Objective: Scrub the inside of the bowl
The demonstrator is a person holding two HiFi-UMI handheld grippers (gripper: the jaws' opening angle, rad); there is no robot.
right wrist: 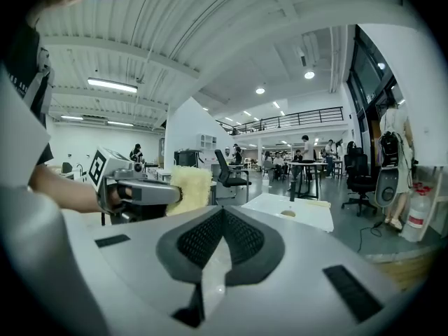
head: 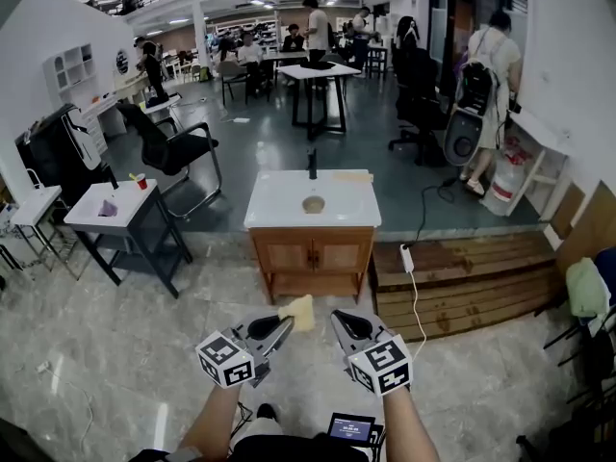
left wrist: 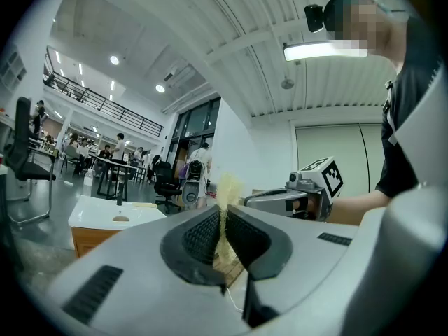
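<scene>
A small tan bowl (head: 314, 204) sits in the middle of a white-topped wooden cabinet (head: 279, 210), well ahead of both grippers. It also shows as the bowl (left wrist: 120, 218) in the left gripper view and the bowl (right wrist: 288, 214) in the right gripper view. My left gripper (head: 287, 323) is shut on a yellow sponge (head: 298, 312), held low and level. The sponge (left wrist: 225, 194) sticks up between its pads. My right gripper (head: 339, 321) is beside it, shut with nothing in it (right wrist: 222, 212). From there the sponge (right wrist: 190, 188) shows to the left.
A dark bottle (head: 312, 164) and a flat yellow item (head: 352, 176) lie on the cabinet's far side. A wooden platform (head: 462, 282) with a power strip is to the right. A grey side table (head: 120, 221) and an office chair (head: 173, 147) stand left. People are at far tables.
</scene>
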